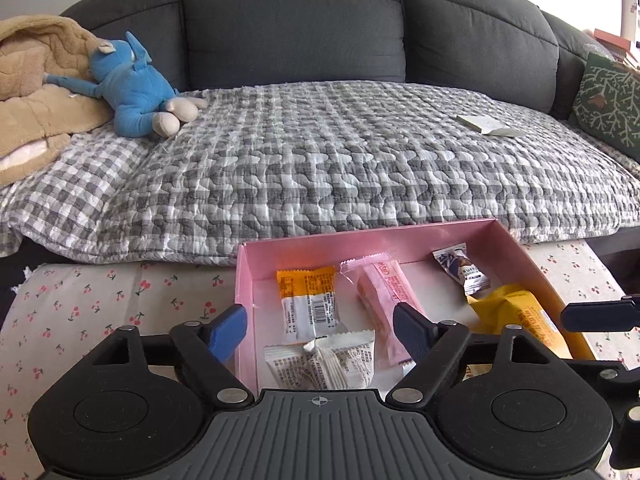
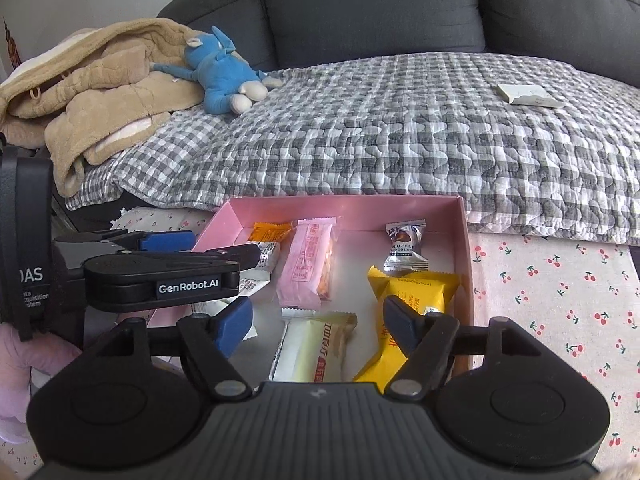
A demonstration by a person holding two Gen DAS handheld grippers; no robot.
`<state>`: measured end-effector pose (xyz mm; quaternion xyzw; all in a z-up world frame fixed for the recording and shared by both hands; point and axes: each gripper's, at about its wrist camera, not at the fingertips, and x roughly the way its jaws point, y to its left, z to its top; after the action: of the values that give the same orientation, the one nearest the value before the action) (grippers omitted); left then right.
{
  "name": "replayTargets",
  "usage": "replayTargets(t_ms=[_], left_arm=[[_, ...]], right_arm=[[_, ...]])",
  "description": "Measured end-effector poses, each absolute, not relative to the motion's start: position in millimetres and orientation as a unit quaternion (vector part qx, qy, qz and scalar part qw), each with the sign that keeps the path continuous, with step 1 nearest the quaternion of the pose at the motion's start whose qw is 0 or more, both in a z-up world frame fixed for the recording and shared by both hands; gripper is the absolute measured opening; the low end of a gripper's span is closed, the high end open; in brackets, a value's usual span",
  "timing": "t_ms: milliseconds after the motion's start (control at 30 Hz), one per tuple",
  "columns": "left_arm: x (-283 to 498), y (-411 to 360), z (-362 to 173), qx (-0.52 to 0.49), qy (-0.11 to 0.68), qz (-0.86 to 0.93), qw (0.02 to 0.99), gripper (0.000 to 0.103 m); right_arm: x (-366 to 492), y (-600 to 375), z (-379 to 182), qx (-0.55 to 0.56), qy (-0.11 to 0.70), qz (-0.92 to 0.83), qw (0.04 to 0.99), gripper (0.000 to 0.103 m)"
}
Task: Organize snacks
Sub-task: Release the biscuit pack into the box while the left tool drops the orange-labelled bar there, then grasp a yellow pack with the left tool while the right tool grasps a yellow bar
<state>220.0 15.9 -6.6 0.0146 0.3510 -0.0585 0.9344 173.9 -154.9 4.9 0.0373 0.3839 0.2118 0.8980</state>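
Pink cardboard box (image 1: pixel 360 242) on the cherry-print cloth (image 1: pixel 100 304) holds every snack in sight; left gripper (image 1: pixel 320 330), jaws apart and empty, hovers over the white packet (image 1: pixel 320 362), which lies crosswise at its 6 o'clock. Right gripper (image 2: pixel 318 326), also apart and empty, has the cream bar (image 2: pixel 316 346) lengthwise between its fingers. Count, left to right: one orange-white packet (image 1: pixel 308 300), one white, one pink bar (image 1: pixel 384 296), one cream, one truffle chocolate (image 1: pixel 462 270), one yellow packet (image 1: pixel 516 320).

Blue plush toy (image 1: pixel 138 92) beside tan blanket (image 1: pixel 36 92) on checked quilt (image 1: pixel 320 152).
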Motion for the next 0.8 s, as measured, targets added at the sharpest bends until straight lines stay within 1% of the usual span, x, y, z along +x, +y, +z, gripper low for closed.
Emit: replayTargets(t_ms=[67,100,200,600,667,700,733,800], left_arm=[[208.1,20.2,-3.2,0.011,0.351,-0.061,0.934,0.087],[200.5,23.4,-1.7,0.009,0.353,-0.061,0.934,0.09],[177.7,31.3,1.1,0.013,0.347,-0.058,0.936,0.094],[108.5,47.6,2.7,0.061,0.35,-0.066,0.933,0.098],[98.2,53.3,-1.6,0.066,0.35,-0.069,0.932,0.098],[92.8,57.4,-4.2,0.067,0.349,-0.071,0.932,0.098],[88.5,61.0,-6.8,0.067,0.349,-0.071,0.932,0.098],[84.2,67.7,-11.0,0.065,0.353,-0.077,0.93,0.098]], right_arm=[[165.7,-152.6,11.1,0.029,0.383,0.21,0.899,0.074],[160.4,-151.5,14.4,0.026,0.381,0.209,0.9,0.076],[144.1,-150.2,21.1,0.025,0.375,0.214,0.901,0.085],[90.8,-145.6,16.8,0.026,0.385,0.209,0.899,0.087],[83.7,-146.4,12.9,0.033,0.383,0.204,0.9,0.086],[79.5,-147.8,10.6,0.039,0.379,0.2,0.903,0.081],[75.9,-149.8,8.2,0.047,0.375,0.194,0.905,0.073],[74.0,-151.5,2.7,0.054,0.374,0.189,0.907,0.066]])
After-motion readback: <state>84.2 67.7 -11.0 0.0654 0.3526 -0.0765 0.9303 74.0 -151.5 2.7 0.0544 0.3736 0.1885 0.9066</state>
